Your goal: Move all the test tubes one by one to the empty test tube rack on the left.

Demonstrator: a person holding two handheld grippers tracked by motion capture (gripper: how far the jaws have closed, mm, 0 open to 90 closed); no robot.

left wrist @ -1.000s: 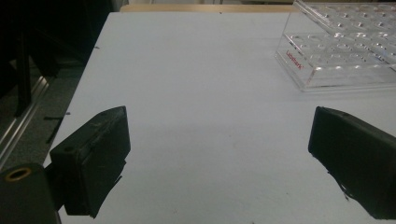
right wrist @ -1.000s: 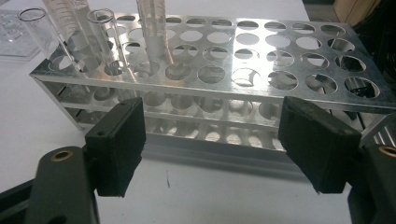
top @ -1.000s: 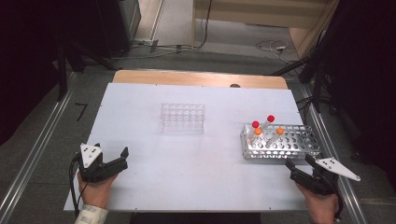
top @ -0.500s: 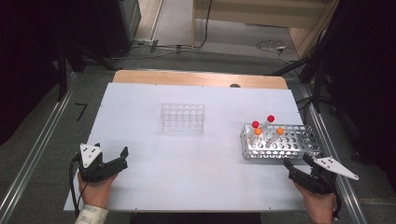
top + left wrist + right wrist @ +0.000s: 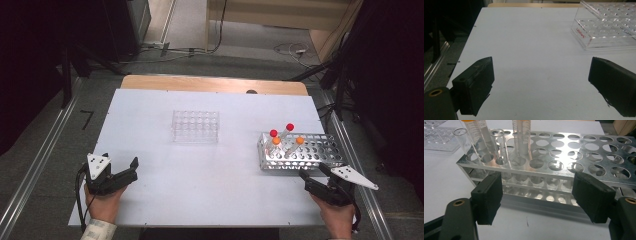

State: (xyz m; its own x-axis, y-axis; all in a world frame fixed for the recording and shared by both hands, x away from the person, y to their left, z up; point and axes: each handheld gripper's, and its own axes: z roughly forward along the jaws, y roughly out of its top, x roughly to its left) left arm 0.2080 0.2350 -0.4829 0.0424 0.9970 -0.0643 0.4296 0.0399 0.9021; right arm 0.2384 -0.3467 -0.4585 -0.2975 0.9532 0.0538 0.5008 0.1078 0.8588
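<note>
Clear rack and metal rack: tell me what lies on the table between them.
Nothing: in the high view, the stretch of white table between the clear rack and the metal rack is bare.

The table was white, with a tan wooden strip at its 12 o'clock edge. The metal tube rack was silver, patterned with round holes. Its tubes carried two red caps and two orange caps. The plastic rack was clear, lettered red. Both grippers were black with light grey plates.
</note>
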